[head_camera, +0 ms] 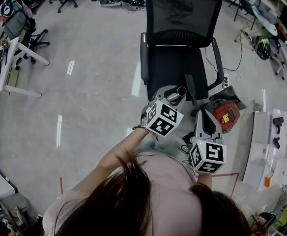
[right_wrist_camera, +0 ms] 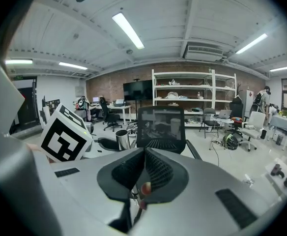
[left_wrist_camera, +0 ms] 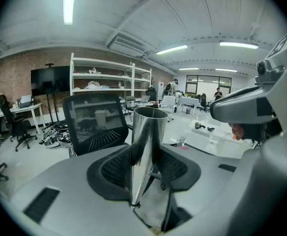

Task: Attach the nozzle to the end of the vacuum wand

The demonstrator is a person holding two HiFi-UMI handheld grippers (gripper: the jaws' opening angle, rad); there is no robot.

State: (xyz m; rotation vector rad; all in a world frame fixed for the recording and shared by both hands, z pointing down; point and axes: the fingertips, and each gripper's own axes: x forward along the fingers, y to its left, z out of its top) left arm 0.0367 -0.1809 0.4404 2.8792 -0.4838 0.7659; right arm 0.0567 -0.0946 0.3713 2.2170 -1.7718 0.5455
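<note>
In the head view the left gripper [head_camera: 172, 95] and its marker cube [head_camera: 163, 119] cover the vacuum wand [head_camera: 181, 90], except its open end at the cube's 1 o'clock. The right gripper [head_camera: 206, 123] hides the 9 o'clock side of the red vacuum body [head_camera: 227, 115]. In the left gripper view the wand's lower end drops out of sight at 6 o'clock.

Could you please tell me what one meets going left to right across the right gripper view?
The black-and-white marker cube, the shiny metal vacuum wand tube, the black mesh-backed office chair.
</note>
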